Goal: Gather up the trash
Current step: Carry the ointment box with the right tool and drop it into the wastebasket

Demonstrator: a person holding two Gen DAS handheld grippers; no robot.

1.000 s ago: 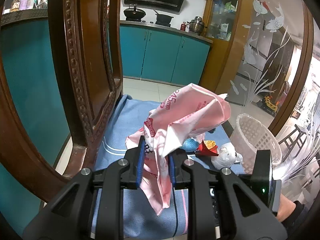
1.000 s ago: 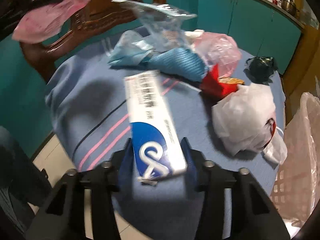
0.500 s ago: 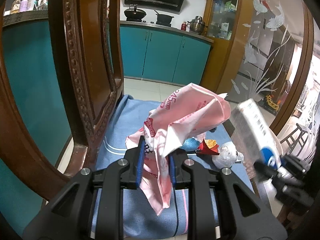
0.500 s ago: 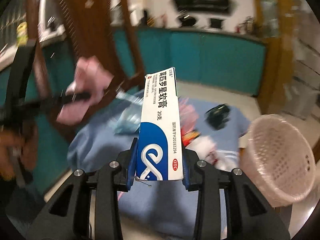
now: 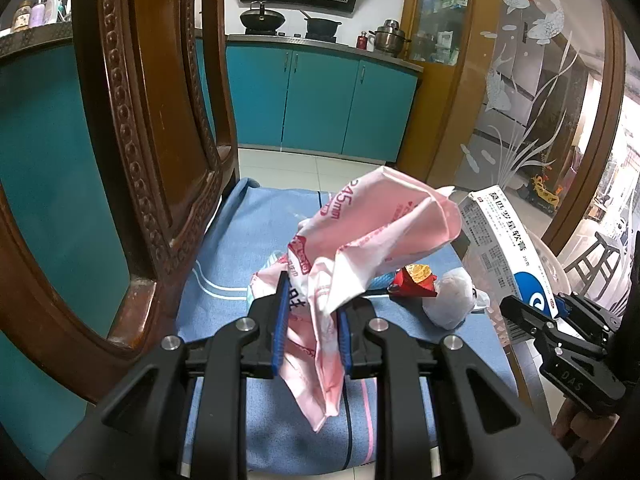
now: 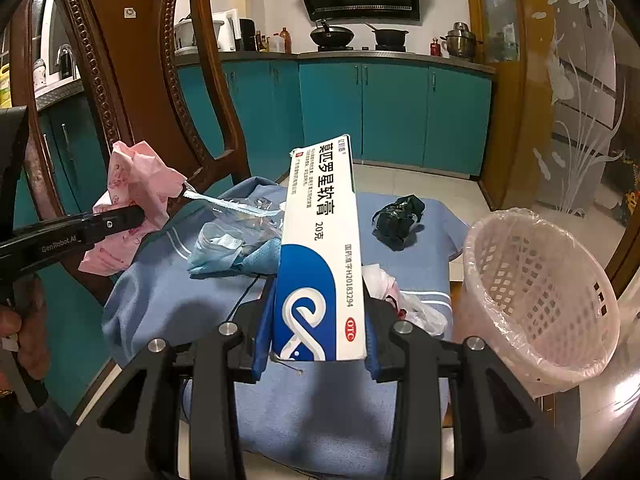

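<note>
Here the left tongs (image 5: 312,320) pinch a crumpled pink wrapper (image 5: 360,248) above the blue-covered chair seat (image 5: 248,248), while the right tongs (image 6: 316,336) clamp a blue-and-white ointment box (image 6: 320,248) beside the lined basket (image 6: 536,292).

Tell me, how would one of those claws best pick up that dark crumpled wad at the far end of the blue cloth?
Probably from above, closing across the middle of the dark crumpled wad. It lies low and lumpy on the blue cloth with bare cloth all round it, so the fingers could straddle its narrower width. It looks soft enough to squash into a grip.
</note>
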